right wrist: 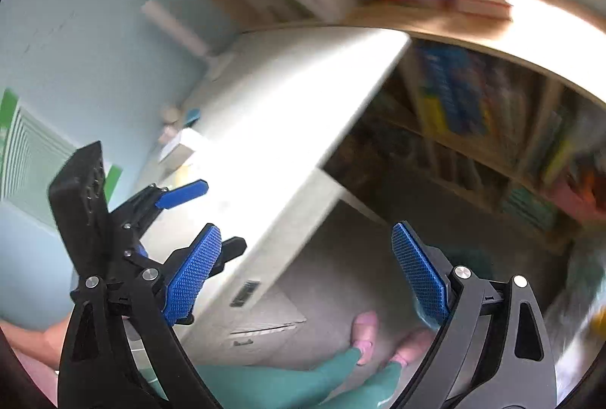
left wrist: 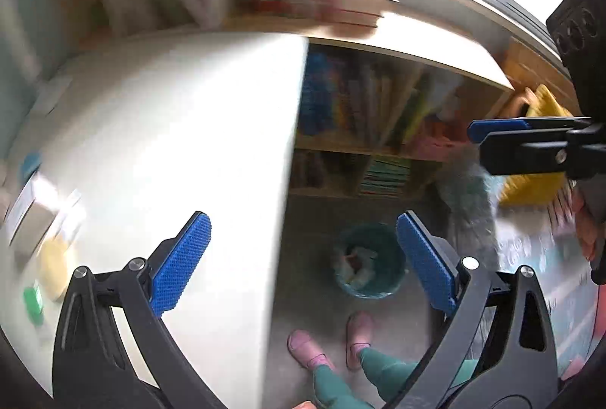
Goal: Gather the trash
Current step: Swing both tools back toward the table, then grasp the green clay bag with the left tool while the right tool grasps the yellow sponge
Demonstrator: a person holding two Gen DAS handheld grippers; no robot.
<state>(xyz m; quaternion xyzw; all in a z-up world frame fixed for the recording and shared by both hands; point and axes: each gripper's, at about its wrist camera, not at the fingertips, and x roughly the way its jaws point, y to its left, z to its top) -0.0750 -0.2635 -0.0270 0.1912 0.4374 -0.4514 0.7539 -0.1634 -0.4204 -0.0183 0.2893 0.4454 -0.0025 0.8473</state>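
In the left wrist view my left gripper (left wrist: 303, 265) is open, with nothing between its blue pads (left wrist: 181, 265). It hangs over the edge of a white table (left wrist: 170, 128). Down on the floor past that edge stands a teal trash bin (left wrist: 369, 265) with crumpled pale and reddish scraps inside. My right gripper (left wrist: 475, 140) shows at the right edge, seen side-on. In the right wrist view the right gripper (right wrist: 306, 272) is also open and empty above the table (right wrist: 288, 113) and floor. The left gripper (right wrist: 225, 215) sits to its left, jaws apart.
Blurred small things lie on the table's left part: a white box (left wrist: 30, 204), a yellowish item (left wrist: 55, 268), a green piece (left wrist: 33, 299). Bookshelves (left wrist: 378, 121) run behind the bin. The person's pink slippers (left wrist: 303, 348) and green trouser legs stand near the bin.
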